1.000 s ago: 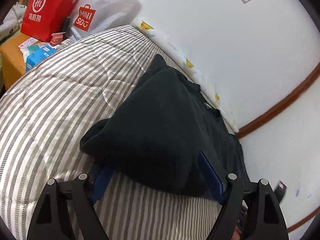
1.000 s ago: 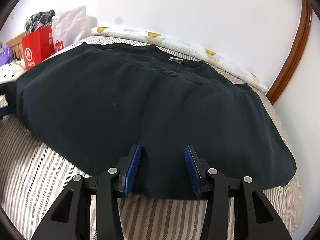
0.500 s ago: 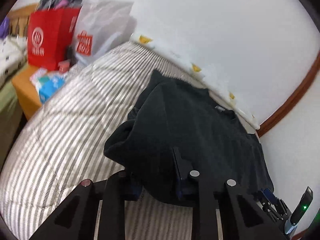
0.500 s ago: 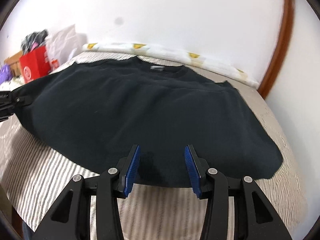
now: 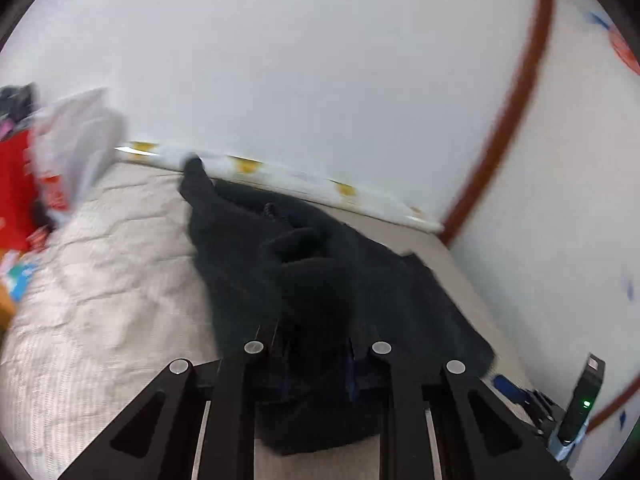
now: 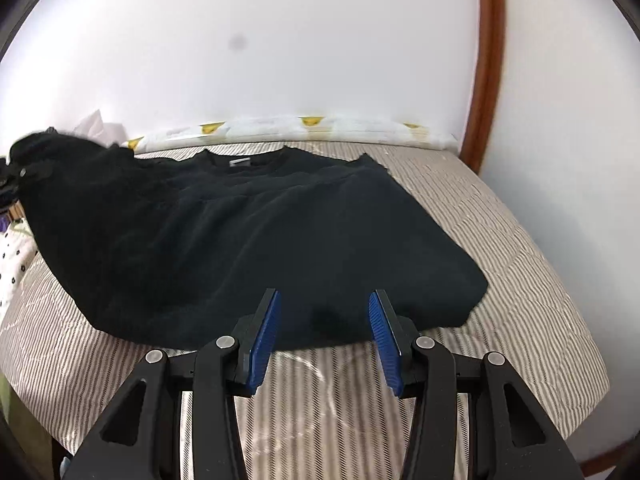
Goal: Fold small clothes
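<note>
A black sweatshirt (image 6: 248, 240) lies on the striped bed (image 6: 500, 240), collar toward the wall. My left gripper (image 5: 316, 360) is shut on a bunch of the sweatshirt (image 5: 320, 280) at its left side and lifts that part off the bed; the view is blurred. In the right wrist view the lifted left side (image 6: 44, 160) stands raised at the far left. My right gripper (image 6: 324, 332) is open and empty, just in front of the sweatshirt's near hem, above the bed.
A white wall and a rolled white cloth with yellow marks (image 6: 320, 128) run along the bed's far side. A red bag (image 5: 16, 188) and a white bag (image 5: 76, 140) stand at the far left. A brown door frame (image 6: 486, 60) is at the right.
My left gripper closed on the sweatshirt's left side and has raised it, swinging right. My right gripper has drawn back from the hem, still open.
</note>
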### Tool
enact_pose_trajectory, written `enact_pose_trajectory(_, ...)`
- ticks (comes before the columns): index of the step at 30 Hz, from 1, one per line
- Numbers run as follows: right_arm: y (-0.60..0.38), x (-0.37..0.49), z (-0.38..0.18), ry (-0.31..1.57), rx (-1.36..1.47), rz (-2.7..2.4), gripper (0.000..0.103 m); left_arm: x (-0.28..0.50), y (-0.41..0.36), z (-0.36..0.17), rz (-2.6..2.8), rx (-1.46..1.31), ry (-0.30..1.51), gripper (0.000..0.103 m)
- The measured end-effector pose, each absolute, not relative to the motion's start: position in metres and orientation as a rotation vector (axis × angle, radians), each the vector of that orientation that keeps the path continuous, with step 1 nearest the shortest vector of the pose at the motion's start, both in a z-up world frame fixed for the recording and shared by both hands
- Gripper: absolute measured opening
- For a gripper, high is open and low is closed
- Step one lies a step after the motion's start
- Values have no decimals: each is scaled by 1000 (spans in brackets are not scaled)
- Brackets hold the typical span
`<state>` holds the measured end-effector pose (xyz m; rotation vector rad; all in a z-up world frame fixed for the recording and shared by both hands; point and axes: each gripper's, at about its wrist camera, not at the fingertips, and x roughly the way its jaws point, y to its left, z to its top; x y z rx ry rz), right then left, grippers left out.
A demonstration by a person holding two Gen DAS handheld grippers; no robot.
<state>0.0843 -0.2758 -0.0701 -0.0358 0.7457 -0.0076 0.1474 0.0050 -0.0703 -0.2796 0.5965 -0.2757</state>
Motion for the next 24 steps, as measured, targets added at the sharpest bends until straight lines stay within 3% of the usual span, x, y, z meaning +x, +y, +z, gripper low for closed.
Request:
enact_pose_trajectory(7,-294,76,-81,781,-34,-31,46,165,-72,-115,-425,-165,732,16)
enact_pose_trajectory(13,-299,71,-84,792,-55,-22,46,172,-79,-132,-465,-120,769,17)
enact_pose_trajectory(16,-295,75,-78,782,-56,7,50,162,-68,-122,-512,-85,749,29)
enact_pose_trajectory(18,-289,78,-71,769,-39,47,55,149,-57,-116,-531,-94,730,58)
enact_pose_trajectory(19,-286,79,-68,765,-27,67,57,141,-50,-115,-528,-99,705,63)
enact_pose_trajectory(23,-272,84,-55,740,84,205,77,122,-23,-122,-455,-51,686,67)
enact_pose_trajectory(24,-267,86,-54,741,110,231,78,120,-16,-126,-434,-43,693,68)
